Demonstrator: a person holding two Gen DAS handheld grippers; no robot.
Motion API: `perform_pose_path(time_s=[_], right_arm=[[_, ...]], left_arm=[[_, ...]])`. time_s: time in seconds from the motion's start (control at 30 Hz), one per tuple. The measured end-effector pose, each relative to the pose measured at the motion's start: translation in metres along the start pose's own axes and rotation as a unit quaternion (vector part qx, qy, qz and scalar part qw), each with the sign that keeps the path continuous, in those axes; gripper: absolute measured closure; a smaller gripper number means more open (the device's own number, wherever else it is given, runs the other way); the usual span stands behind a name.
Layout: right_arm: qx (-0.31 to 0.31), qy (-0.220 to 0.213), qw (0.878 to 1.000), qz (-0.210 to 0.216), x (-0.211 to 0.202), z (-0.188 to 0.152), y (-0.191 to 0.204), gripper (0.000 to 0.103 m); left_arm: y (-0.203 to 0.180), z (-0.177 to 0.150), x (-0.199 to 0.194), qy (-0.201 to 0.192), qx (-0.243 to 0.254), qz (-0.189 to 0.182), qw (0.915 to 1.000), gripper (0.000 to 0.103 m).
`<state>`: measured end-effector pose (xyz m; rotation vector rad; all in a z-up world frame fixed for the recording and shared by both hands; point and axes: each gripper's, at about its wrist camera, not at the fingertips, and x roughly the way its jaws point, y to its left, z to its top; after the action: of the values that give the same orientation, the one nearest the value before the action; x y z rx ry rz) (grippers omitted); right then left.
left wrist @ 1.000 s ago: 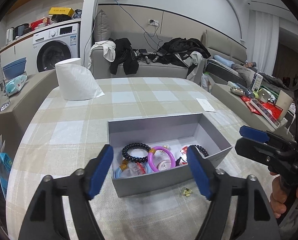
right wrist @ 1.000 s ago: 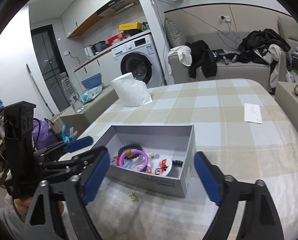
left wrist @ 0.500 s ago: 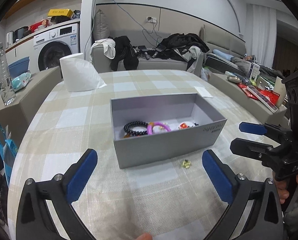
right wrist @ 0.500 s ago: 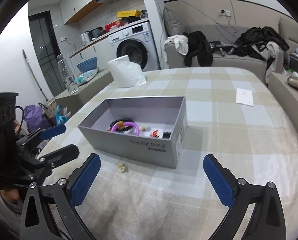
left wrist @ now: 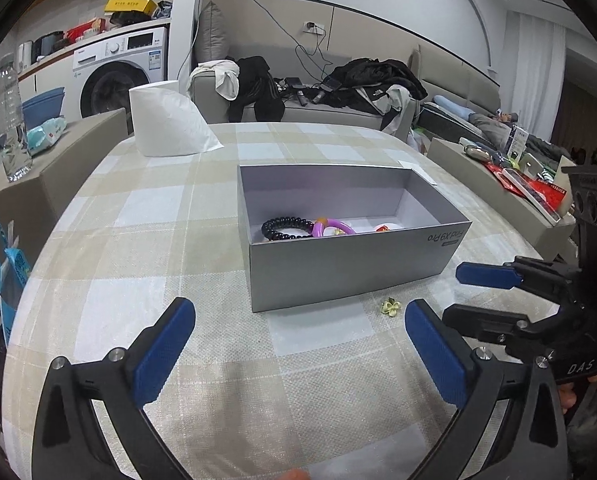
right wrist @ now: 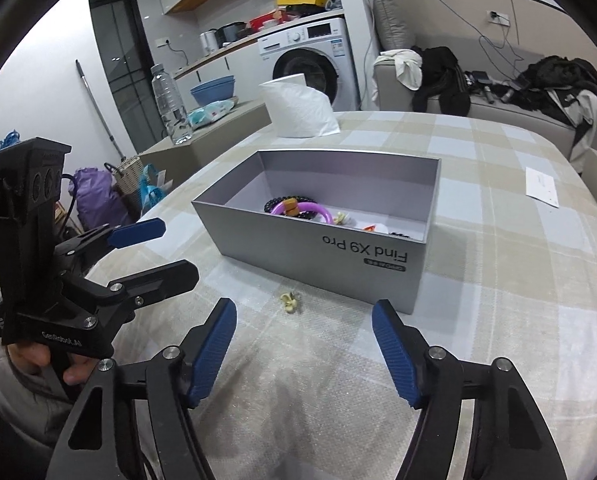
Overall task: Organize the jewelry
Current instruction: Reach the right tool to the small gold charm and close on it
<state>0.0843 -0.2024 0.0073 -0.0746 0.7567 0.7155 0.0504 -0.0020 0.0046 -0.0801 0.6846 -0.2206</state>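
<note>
Left gripper [left wrist: 298, 354] spread wide, holding nothing, hovering low over the tabletop [left wrist: 138, 240] short of the box. Right gripper [right wrist: 304, 350] also spread and empty, aimed at the near wall of the box; each gripper shows side-on in the other's view.

Just ahead of both: small yellow flower-shaped piece [right wrist: 289, 300], probably an earring or clip, lying loose on the cloth just beside the grey box [right wrist: 318, 256], outside it, not touching. Looks like the only jewelry left out.

Inside the box: black bead bracelet [left wrist: 284, 228], purple bangle [left wrist: 332, 226], an orange-red piece [left wrist: 383, 228] and a few small bits too tiny to name, all heaped at the near end. No compartments visible.

Progress judgement: mostly done, one stray piece to pick up and drop in. It is tiny and flat on soft cloth, so the pinch needs care.

Surface: round tabletop under a beige-and-white checked cloth, with a paper roll [left wrist: 170, 120] at the far side and a white slip [right wrist: 542, 186] off to the right. Room: washing machine [right wrist: 310, 68], water bottle [right wrist: 170, 104], sofa [left wrist: 306, 108] piled with clothes.
</note>
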Motion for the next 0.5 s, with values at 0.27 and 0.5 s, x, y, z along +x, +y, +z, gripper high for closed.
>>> perform_pose_path(time_s=[0.27, 0.5], right_arm=[[-0.007, 0.014, 1.0, 0.009, 0.011, 0.0, 0.001, 0.048], [-0.025, 0.059, 0.998, 0.014, 0.033, 0.004, 0.012, 0.071]], left_arm=[[0.004, 0.0, 0.005, 0.016, -0.016, -0.013, 0.9997, 0.001], [0.0, -0.001, 0.008, 0.029, -0.012, 0.006, 0.9995, 0.001]])
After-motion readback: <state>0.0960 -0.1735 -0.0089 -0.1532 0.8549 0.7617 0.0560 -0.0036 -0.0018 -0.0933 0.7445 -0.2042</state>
